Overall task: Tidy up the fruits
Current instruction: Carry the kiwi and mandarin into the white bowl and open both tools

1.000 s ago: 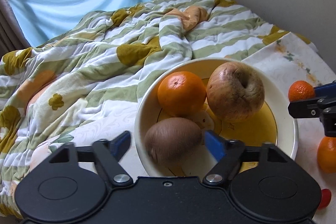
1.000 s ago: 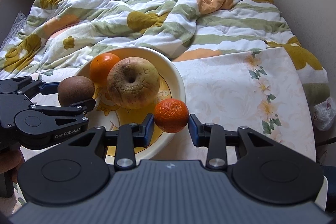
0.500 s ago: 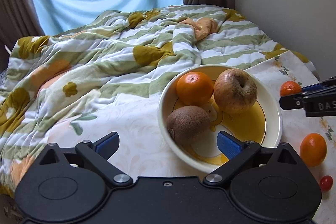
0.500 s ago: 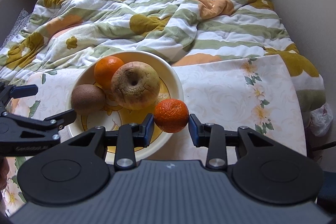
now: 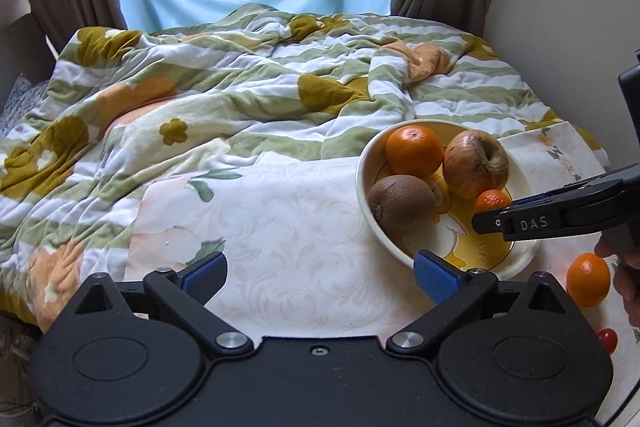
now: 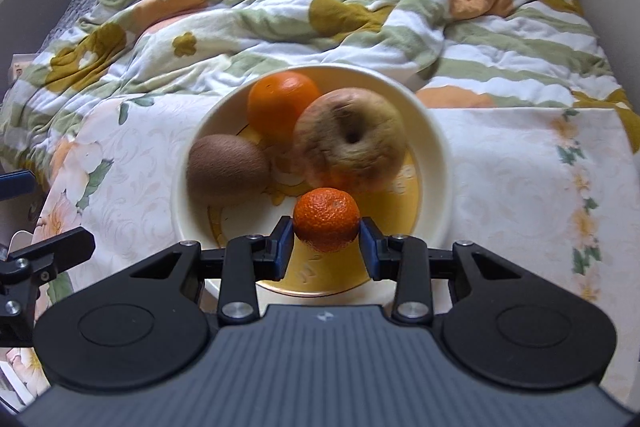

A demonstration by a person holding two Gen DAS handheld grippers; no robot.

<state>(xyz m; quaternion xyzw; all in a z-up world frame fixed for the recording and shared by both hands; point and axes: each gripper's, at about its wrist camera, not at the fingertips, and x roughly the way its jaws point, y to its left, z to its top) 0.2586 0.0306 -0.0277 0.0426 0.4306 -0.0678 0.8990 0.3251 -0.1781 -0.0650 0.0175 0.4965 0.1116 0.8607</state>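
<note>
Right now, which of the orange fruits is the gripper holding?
The small bumpy mandarin, pinched in the right gripper over the bowl. The bigger smooth orange lies in the bowl, and another orange sits on the cloth outside.

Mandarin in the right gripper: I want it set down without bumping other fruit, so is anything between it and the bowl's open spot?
Nothing visible blocks it. The mandarin hangs over a bare patch of the bowl; the apple sits just beyond it and the kiwi to its left.
</note>
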